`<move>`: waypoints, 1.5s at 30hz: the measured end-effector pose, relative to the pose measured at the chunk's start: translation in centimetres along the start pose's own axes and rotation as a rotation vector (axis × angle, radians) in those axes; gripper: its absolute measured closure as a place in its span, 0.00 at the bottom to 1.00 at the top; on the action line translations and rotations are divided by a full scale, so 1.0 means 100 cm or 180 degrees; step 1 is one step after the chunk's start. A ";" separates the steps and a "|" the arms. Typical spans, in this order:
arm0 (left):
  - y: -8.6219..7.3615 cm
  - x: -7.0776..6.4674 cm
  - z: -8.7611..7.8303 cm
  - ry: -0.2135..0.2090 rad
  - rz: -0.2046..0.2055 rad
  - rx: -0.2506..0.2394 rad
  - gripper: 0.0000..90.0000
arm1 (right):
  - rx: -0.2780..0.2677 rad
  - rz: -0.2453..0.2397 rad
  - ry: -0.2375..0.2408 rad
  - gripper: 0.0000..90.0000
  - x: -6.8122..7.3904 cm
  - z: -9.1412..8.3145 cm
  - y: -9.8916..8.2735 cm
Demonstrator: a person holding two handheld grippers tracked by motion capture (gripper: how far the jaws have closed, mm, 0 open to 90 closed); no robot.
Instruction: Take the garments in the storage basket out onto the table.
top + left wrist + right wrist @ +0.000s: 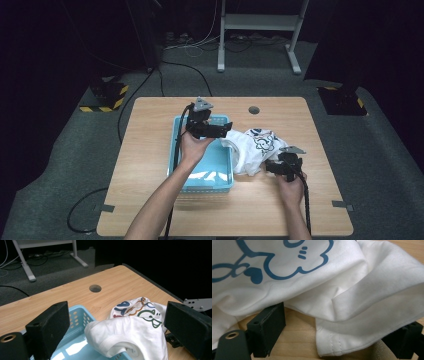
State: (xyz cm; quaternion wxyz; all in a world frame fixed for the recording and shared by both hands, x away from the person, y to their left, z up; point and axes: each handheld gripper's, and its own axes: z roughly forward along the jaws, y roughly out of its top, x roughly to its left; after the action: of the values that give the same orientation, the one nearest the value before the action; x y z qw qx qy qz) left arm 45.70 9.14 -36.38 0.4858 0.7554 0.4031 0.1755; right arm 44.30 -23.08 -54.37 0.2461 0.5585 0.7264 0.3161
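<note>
The pale wooden worktop (150, 145) with a round cable hole carries everything, and the person's forearms reach over it from the near edge. Just below the left tongs (224, 129) sits the light blue perforated plastic basket (220, 175), apparently placed there as the container for the cloth. Between the two tongs lies the crumpled white cotton T-shirt with a cartoon print (252, 147); part of it is draped over the basket's rim while the rest is bunched on the worktop, which suggests it is being moved into or out of the basket. The left tongs hang above the basket with jaws spread wide and nothing between them. The right tongs (272, 167) sit low at the shirt's near edge, jaws apart, with a stitched hem (332, 345) lying between them, not visibly pinched. The print shows blue outlines and a small heart.
</note>
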 end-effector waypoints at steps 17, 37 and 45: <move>-0.003 0.013 -0.014 0.0058 -0.0056 -0.0035 0.08 | 0.0001 -0.0001 -0.0001 0.14 0.000 0.000 0.000; -0.012 0.032 -0.032 0.0154 -0.0154 -0.0065 0.09 | 0.0001 -0.0001 -0.0001 0.14 0.000 0.000 0.000; -0.015 0.040 -0.040 0.0191 -0.0198 -0.0085 0.09 | 0.0001 0.0000 0.0000 0.14 0.000 0.000 0.000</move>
State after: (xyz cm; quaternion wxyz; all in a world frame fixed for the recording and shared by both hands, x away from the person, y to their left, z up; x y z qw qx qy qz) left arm 44.86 14.88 -36.34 0.4888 0.7304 0.4385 0.1882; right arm 44.30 -23.08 -54.37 0.2461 0.5585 0.7264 0.3160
